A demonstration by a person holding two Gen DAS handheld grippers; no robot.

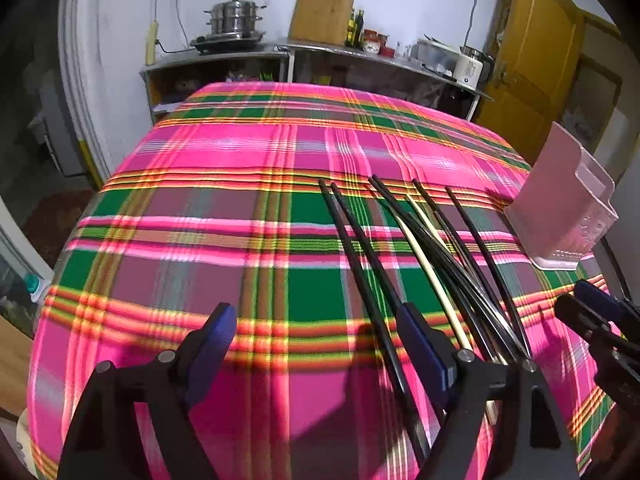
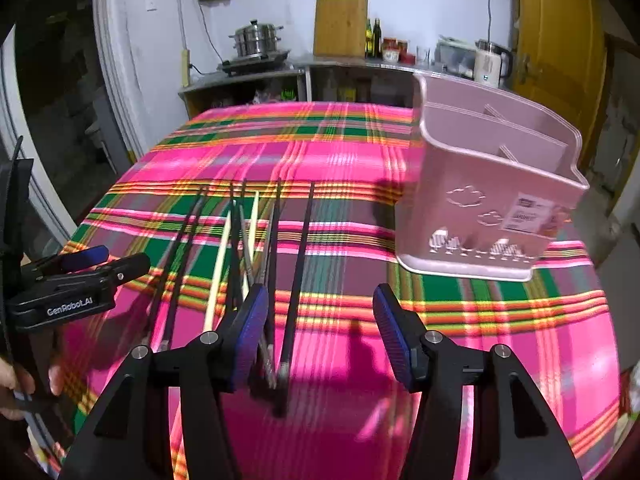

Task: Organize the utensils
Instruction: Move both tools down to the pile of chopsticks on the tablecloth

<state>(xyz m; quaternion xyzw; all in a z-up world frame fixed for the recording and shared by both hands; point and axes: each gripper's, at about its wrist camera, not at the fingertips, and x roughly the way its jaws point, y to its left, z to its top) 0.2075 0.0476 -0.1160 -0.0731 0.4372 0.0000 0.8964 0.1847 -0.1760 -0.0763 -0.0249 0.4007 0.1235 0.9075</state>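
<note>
Left wrist view looked down over a table (image 1: pixel 224 152) covered in a bright pink, green and orange plaid cloth. The left gripper (image 1: pixel 316 340) hung above the cloth with its blue-padded fingers (image 1: pixel 214 332) spread apart and nothing between them. A loose bunch of chopsticks (image 1: pixel 420 240), mostly black with two pale ones, lay on the cloth, fanning away from the camera, their near ends passing beside and under the gripper's right-hand finger. A pink plastic utensil holder (image 1: pixel 560 200) stood upright near the table's right edge, apart from the chopsticks. The right gripper (image 1: pixel 588 308) showed at the right border.

Right wrist view showed the right gripper (image 2: pixel 318 332) also spread apart and empty, above the near ends of the chopsticks (image 2: pixel 240 248). The utensil holder (image 2: pixel 480 200), divided into compartments, stood to the right of them. The left gripper (image 2: pixel 100 260) and a hand (image 2: pixel 16 392) appeared at the left.
</note>
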